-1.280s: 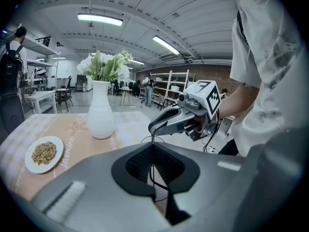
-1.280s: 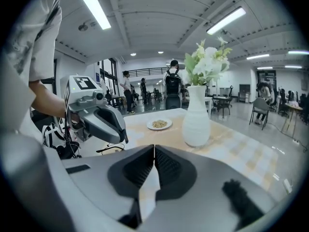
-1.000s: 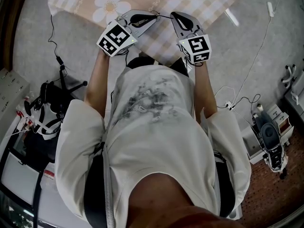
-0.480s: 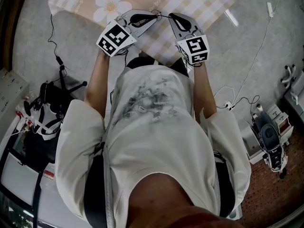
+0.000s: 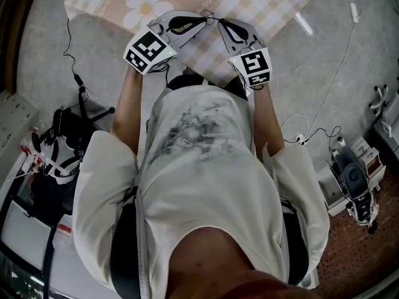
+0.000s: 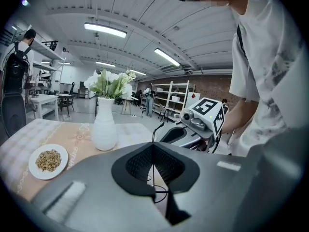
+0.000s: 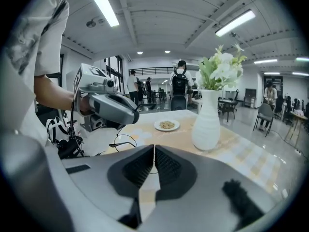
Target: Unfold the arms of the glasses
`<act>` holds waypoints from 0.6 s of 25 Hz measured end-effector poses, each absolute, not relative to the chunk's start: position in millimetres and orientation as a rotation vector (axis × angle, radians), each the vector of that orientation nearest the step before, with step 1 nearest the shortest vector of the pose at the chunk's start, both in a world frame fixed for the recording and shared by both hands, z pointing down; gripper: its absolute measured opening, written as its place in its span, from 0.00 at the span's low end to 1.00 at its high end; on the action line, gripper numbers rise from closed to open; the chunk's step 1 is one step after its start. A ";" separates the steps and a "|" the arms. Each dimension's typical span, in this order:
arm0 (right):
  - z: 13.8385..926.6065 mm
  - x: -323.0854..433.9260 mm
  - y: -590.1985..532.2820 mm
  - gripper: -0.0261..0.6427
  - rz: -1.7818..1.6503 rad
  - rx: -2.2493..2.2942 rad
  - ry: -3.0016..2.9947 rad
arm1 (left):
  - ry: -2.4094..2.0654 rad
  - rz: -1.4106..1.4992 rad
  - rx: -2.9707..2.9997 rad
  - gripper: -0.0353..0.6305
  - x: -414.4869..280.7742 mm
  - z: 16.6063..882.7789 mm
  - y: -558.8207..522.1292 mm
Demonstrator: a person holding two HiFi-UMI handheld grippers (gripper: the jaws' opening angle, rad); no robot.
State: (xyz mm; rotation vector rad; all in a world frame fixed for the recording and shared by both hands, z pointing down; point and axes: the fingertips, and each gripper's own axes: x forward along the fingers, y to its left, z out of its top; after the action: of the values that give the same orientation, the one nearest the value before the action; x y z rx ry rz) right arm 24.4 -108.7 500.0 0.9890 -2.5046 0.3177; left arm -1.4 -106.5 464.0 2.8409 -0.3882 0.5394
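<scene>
The thin black wire-framed glasses (image 5: 210,15) hang above the checked table's near edge, held between both grippers. My left gripper (image 5: 204,21) is shut on one thin arm (image 6: 153,151), which runs upright between its pads. A lens loop (image 6: 157,193) shows below the jaws. From the other side my right gripper (image 5: 219,23) meets it, shut on the wire frame (image 7: 154,154). In the right gripper view a lens rim (image 7: 126,140) hangs under the left gripper (image 7: 112,108). The right gripper (image 6: 192,128) shows close by in the left gripper view.
A white vase of flowers (image 6: 105,129) (image 7: 206,122) and a small plate of grains (image 6: 48,161) (image 7: 167,124) stand further back on the table (image 5: 268,5). Cables and equipment (image 5: 59,136) lie on the floor at both sides of the person.
The right gripper's tip has edged a little leftward, closer to the left gripper's tip. Both stay shut on the glasses.
</scene>
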 end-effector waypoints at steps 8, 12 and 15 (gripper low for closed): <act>478.8 12.9 -101.7 0.07 0.211 0.983 -2.529 | -0.400 0.465 2.875 0.07 -1.1 440.9 -108.9; 468.5 8.5 -97.9 0.07 0.140 0.979 -2.528 | -0.412 0.435 2.883 0.07 -2.5 432.3 -111.6; 463.3 4.9 -94.2 0.07 0.081 0.972 -2.516 | -0.422 0.431 2.887 0.07 -4.3 430.1 -113.1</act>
State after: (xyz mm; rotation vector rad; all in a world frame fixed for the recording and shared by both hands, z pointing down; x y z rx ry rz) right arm 4.9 -94.2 463.3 0.9720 -2.5157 0.0811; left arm -4.3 -113.1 430.1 2.8869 -0.4217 0.4307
